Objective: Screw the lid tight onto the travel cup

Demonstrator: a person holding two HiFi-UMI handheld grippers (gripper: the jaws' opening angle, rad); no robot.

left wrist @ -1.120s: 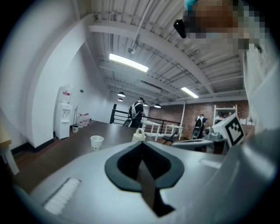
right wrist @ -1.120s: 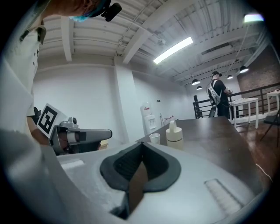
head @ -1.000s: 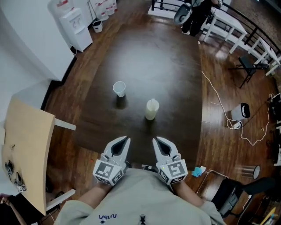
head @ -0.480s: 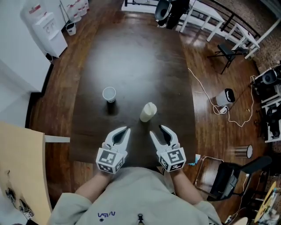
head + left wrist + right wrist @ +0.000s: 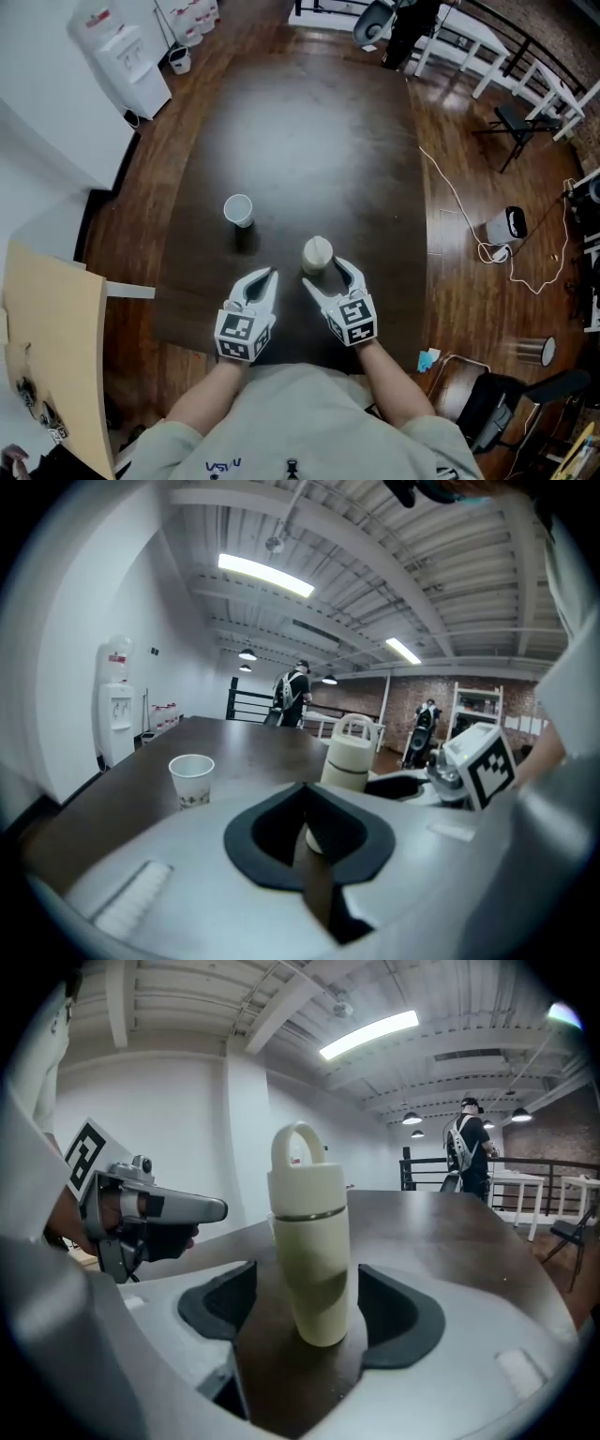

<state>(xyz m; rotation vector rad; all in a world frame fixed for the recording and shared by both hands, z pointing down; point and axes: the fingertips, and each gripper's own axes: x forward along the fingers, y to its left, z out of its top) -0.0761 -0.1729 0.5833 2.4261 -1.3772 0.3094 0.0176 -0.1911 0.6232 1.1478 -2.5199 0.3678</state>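
Note:
A cream travel cup (image 5: 317, 253) with a looped lid handle stands upright on the dark table (image 5: 309, 131), near its front edge. My right gripper (image 5: 326, 273) is open. Its jaws have just been opening, and the travel cup (image 5: 311, 1241) stands between them with a gap on each side. The right gripper (image 5: 309, 1321) sits low, around the cup's base. My left gripper (image 5: 261, 281) is shut and empty, just left of the cup. In the left gripper view, beyond the left gripper (image 5: 305, 822), I see the travel cup (image 5: 349, 757).
A white paper cup (image 5: 238, 210) stands upright left of and behind the travel cup. A water dispenser (image 5: 122, 56) is at the far left wall. A light wooden board (image 5: 47, 347) lies to the left. A white cable (image 5: 469, 216) trails on the floor at the right.
Both grippers have moved forward and down toward the travel cup. The right jaws have opened from shut and now flank the cup. The left jaws stay shut.

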